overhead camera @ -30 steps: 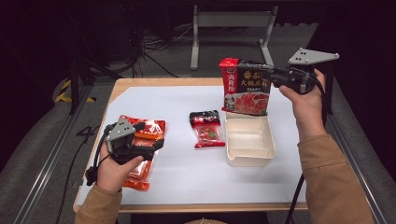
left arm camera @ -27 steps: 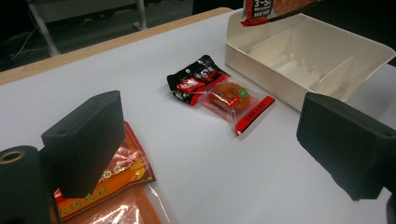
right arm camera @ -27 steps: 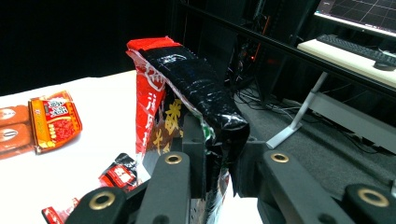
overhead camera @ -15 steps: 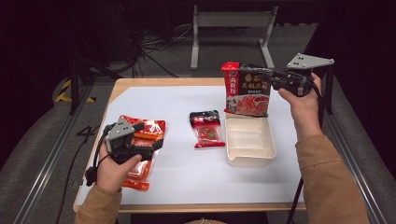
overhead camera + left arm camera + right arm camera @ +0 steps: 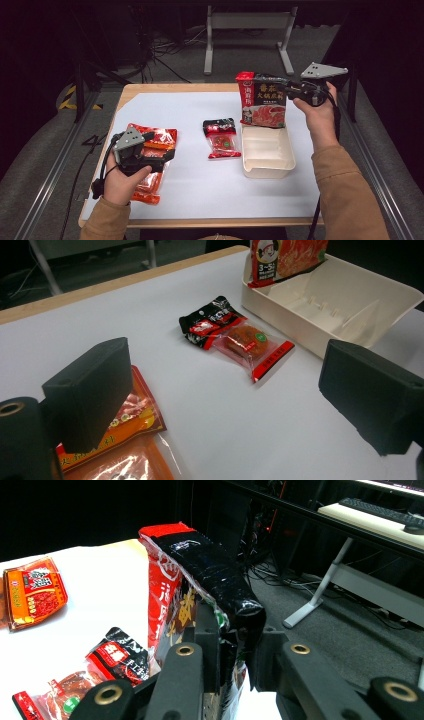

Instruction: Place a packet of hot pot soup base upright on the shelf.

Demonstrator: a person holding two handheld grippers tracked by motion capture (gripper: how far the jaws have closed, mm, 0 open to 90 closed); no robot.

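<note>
While my right gripper (image 5: 280,86) is clamping the big red sauce pouch (image 5: 261,100) upright over the white tray's (image 5: 267,161) far end — I'm lowering it in; releasing comes next — my left gripper (image 5: 159,154) is idling open-jawed.

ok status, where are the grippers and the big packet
Right gripper shut on big packet, upright over tray far end. Left gripper open above orange packets. Small packets beside tray, clear.
</note>
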